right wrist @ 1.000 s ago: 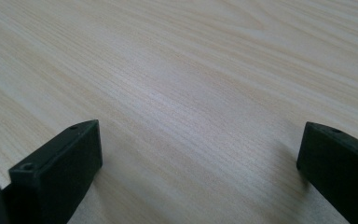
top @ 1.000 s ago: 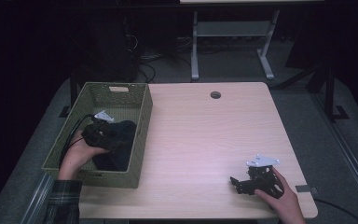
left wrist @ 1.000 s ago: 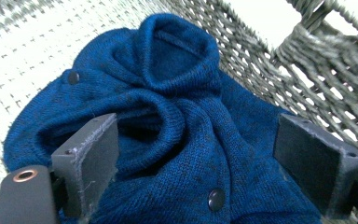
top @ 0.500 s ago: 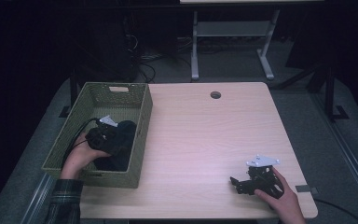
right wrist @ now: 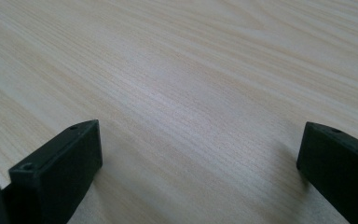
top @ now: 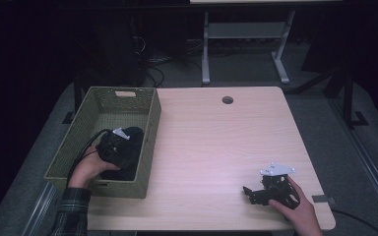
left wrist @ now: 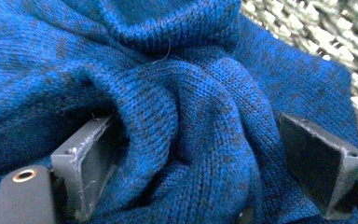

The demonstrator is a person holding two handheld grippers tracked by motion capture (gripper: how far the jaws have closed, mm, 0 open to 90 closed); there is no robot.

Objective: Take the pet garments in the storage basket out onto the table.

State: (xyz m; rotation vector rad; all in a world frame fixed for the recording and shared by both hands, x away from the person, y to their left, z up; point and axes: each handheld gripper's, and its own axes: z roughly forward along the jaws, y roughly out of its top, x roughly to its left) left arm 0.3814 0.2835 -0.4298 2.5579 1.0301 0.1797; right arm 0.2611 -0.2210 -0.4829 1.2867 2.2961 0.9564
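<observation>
Knit (left wrist: 186, 93), blue and bunched, lies in the basket (top: 103, 105) with a fold between the left gripper's (left wrist: 200, 158) spread jaws; the right gripper (right wrist: 198, 158) rests wide open on the bare table (top: 216, 142), well apart

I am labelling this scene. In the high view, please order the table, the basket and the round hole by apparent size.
1. table
2. basket
3. round hole
</observation>
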